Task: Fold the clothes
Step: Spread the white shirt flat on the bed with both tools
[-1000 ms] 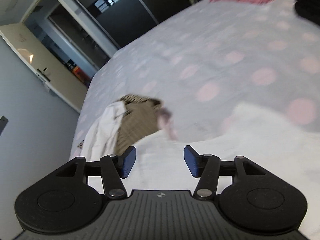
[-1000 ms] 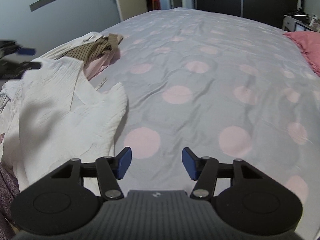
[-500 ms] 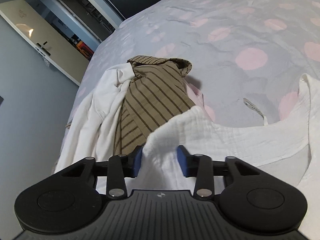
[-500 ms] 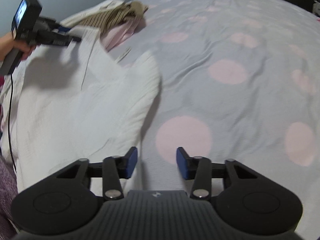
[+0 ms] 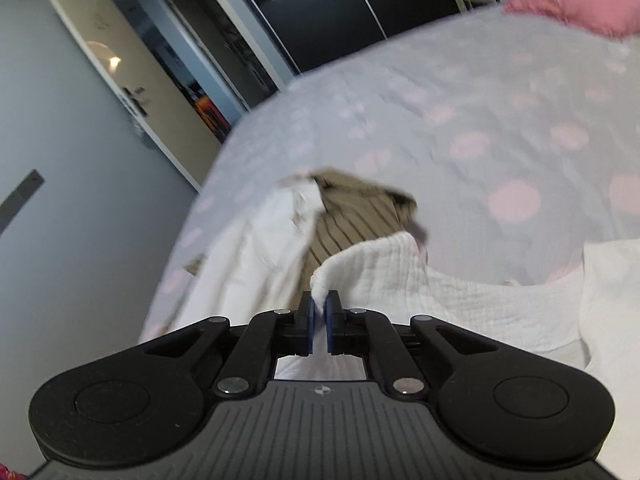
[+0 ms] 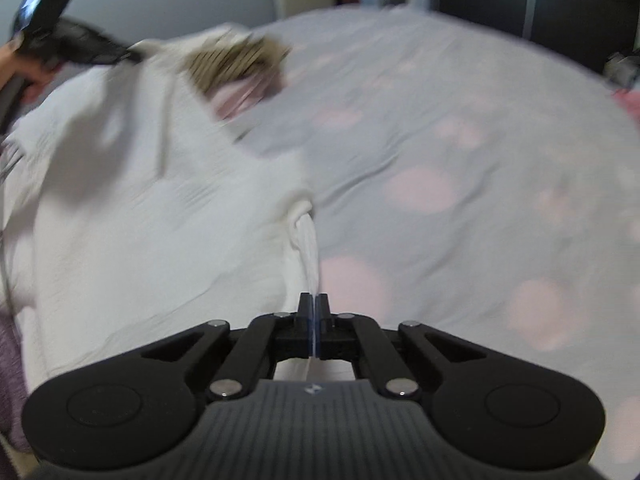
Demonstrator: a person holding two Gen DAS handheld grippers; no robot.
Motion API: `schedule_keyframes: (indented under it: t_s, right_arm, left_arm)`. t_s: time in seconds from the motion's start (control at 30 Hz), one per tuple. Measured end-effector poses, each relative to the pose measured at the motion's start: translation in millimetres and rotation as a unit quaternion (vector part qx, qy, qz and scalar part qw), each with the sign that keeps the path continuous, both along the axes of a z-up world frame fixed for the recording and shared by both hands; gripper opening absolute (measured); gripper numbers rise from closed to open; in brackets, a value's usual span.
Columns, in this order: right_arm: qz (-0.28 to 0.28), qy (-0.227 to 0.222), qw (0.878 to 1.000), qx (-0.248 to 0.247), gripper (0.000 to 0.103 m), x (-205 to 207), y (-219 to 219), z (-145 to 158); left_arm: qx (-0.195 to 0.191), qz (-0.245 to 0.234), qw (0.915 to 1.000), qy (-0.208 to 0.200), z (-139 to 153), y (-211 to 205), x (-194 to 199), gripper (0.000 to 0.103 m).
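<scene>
A white crinkled garment (image 5: 460, 300) lies on the bed; it also shows in the right wrist view (image 6: 140, 220). My left gripper (image 5: 319, 308) is shut on one top corner of it. My right gripper (image 6: 314, 304) is shut on another edge of the same garment, which stretches up from the jaws. The left gripper also shows at the upper left of the right wrist view (image 6: 128, 56), at the garment's far corner. Both views are motion-blurred.
A brown striped garment (image 5: 352, 216) lies on a white garment (image 5: 260, 248) and a pink one (image 6: 240, 92) beyond the white one. The grey bedspread with pink dots (image 6: 460, 140) spreads to the right. A pink pillow (image 5: 572, 0) lies far off. A purple cloth (image 6: 10, 344) sits at the left edge.
Both grippers went from open to shut, each on an edge of the white garment. The left gripper has lifted its corner; both views have shifted.
</scene>
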State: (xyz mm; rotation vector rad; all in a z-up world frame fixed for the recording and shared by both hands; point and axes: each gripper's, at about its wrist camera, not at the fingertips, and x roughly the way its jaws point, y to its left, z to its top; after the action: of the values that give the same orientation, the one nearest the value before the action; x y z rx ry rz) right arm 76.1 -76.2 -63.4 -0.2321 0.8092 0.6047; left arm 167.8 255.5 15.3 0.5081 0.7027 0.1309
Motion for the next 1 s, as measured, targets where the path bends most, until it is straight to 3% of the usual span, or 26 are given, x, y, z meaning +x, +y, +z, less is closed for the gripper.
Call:
schedule_keyframes:
  t_s: [0.13, 0.27, 0.47, 0.6, 0.7, 0.77, 0.9, 1.0]
  right_arm:
    - [-0.057, -0.063, 0.996, -0.002, 0.001, 3, -48, 49]
    - [-0.116, -0.139, 0.983, -0.004, 0.001, 4, -96, 108]
    - [-0.192, -0.249, 0.949, 0.007, 0.001, -5, -164, 218]
    - [-0.229, -0.31, 0.923, 0.008, 0.001, -26, -200, 272]
    - [-0.24, -0.3, 0.923, 0.0, 0.001, -35, -222, 280]
    - [-0.24, -0.275, 0.931, -0.02, 0.001, -38, -235, 265]
    - [-0.241, -0.201, 0.947, -0.064, 0.001, -36, -256, 202]
    - [-0.243, -0.13, 0.957, -0.092, 0.001, -35, -270, 140]
  left_arm:
    - [-0.022, 0.0, 0.9984, -0.051, 55, -11, -22, 0.004]
    - [-0.046, -0.018, 0.9914, -0.122, 122, -32, -46, 0.003]
    - [-0.081, -0.071, 0.9677, -0.228, 226, -78, -86, 0.004]
    - [-0.09, -0.113, 0.956, -0.256, 266, -109, -113, 0.003]
    - [-0.09, -0.141, 0.9564, -0.239, 262, -124, -123, 0.003]
    - [-0.101, -0.154, 0.961, -0.206, 244, -131, -122, 0.003]
    - [-0.086, -0.182, 0.9726, -0.116, 168, -146, -120, 0.003]
    - [-0.095, -0.196, 0.9748, -0.047, 105, -149, -125, 0.003]
